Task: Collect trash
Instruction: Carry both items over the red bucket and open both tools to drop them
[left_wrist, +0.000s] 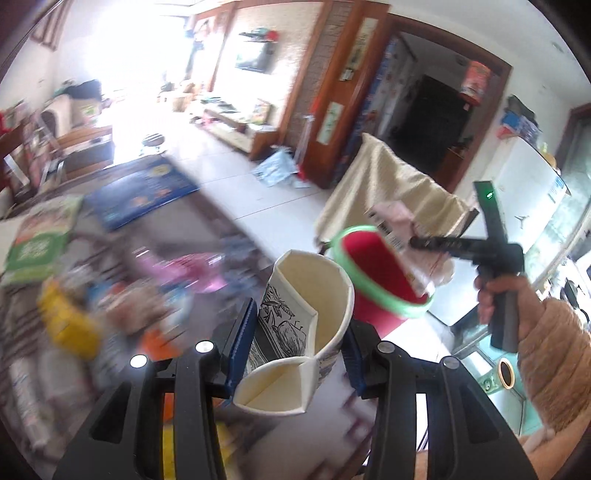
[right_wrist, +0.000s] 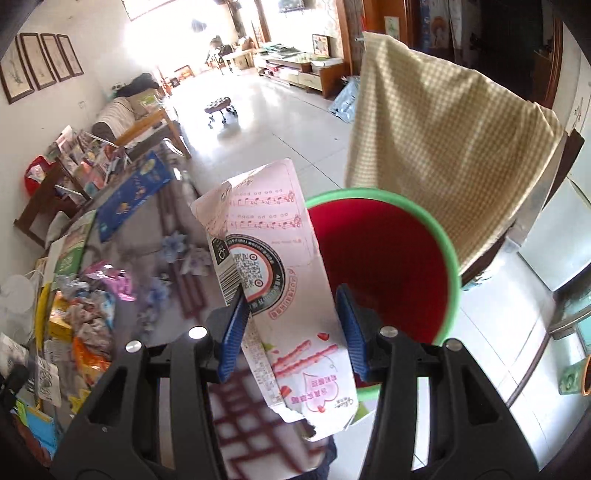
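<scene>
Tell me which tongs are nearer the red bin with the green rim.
Right. The right tongs, shut on a pink carton, hang at the red bin's rim. The left tongs, gripping a crushed paper cup, sit farther back from it.

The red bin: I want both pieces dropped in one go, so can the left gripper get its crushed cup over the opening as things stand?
Probably yes. The red bin gapes just beyond the paper cup in the left gripper. The right gripper with its pink carton hangs over the far rim, so the near side looks free.
</scene>
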